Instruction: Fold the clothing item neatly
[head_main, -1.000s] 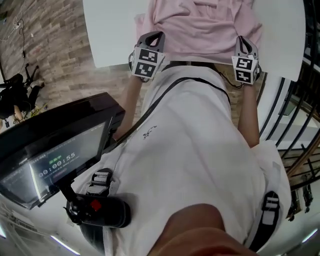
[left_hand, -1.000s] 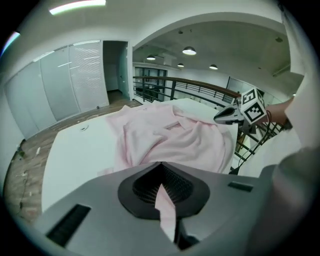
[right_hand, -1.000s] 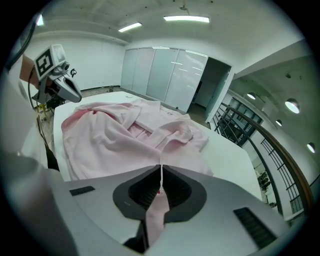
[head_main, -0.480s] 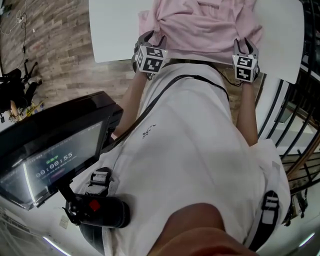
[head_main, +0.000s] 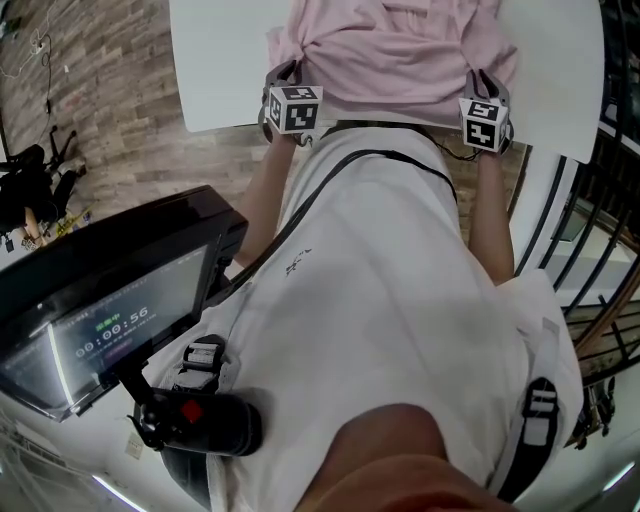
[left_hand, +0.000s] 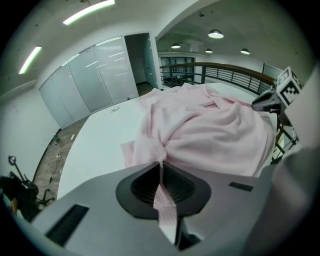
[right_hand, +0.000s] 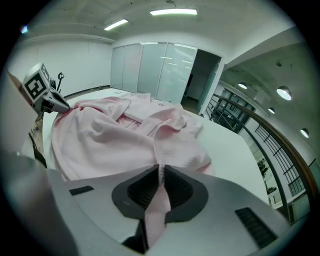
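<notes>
Nearest stands the person in a white top (head_main: 380, 300), looking steeply down, with a black screen (head_main: 110, 290) at their left side. Just past the body, at the near edge of a white table (head_main: 220, 70), both tools reach forward. The left gripper (left_hand: 161, 164) has its jaws just closed together on a thin pinch of a pink shirt (head_main: 400, 50), and a strip of cloth trails back between the pads. The right gripper (right_hand: 160, 172) has likewise just been closing and is clamped on another pinch of the same hem, well apart from the first. The shirt lies on the table in a rumpled heap, creased and bunched, its collar (right_hand: 170, 117) turned up toward the far side. No fold looks made yet, so the task seems to be at its start. Spreading the cloth flat and every fold is probably still to do. Bare tabletop opens wide to the left of the shirt and beyond it, giving room to pull the cloth out. To the right the bare strip is narrower, ending at the table's curved edge, with a railing (right_hand: 260, 135) close past it. Farthest off, a glass wall (left_hand: 90, 75) closes the room.
</notes>
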